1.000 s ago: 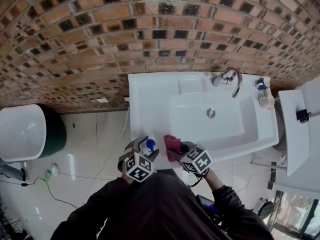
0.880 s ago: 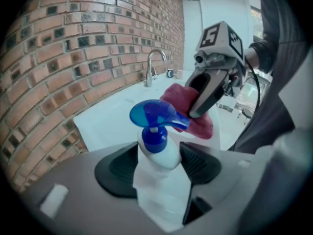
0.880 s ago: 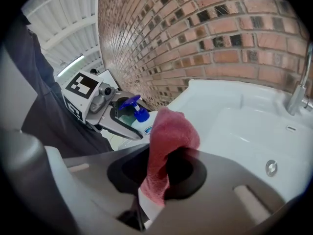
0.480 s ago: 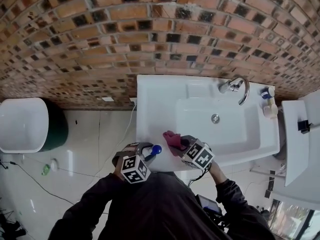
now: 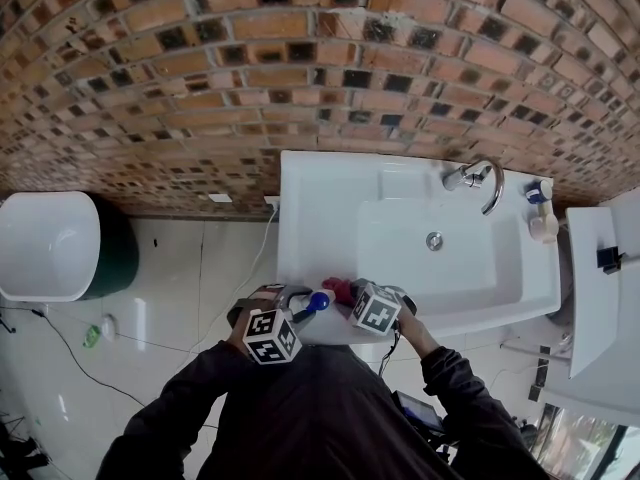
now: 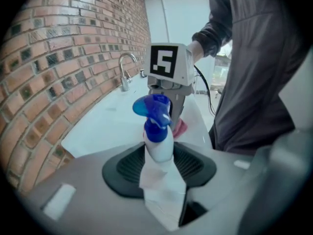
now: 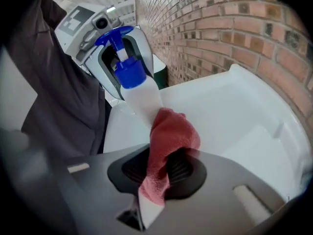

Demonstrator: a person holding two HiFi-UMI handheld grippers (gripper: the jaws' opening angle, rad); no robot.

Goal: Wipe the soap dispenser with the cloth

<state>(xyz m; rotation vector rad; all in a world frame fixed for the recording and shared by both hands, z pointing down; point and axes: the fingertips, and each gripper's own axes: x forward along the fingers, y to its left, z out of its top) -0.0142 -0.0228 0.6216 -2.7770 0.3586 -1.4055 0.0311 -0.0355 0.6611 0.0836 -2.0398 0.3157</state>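
Observation:
A white soap dispenser [image 6: 159, 142] with a blue pump [image 5: 318, 300] is clamped between the jaws of my left gripper [image 6: 159, 173], over the sink's front left corner. My right gripper [image 7: 164, 173] is shut on a red cloth [image 7: 169, 133]. The bunched end of the cloth presses against the side of the dispenser's body [image 7: 142, 98] below the pump. In the head view the two grippers meet at the sink's near edge, with the cloth [image 5: 338, 290] between them. The left gripper [image 7: 122, 58] faces the right one from just behind the bottle.
The white sink [image 5: 320, 198] stands against a brick wall, with a chrome faucet [image 5: 478, 180] at its back. A second small bottle [image 5: 540, 220] sits at its far right corner. A white round fixture [image 5: 45, 246] is on the tiled floor to the left.
The right gripper has come down and left, bringing the cloth onto the dispenser. The left gripper has rolled and tipped the bottle, so its pump now points toward the cloth.

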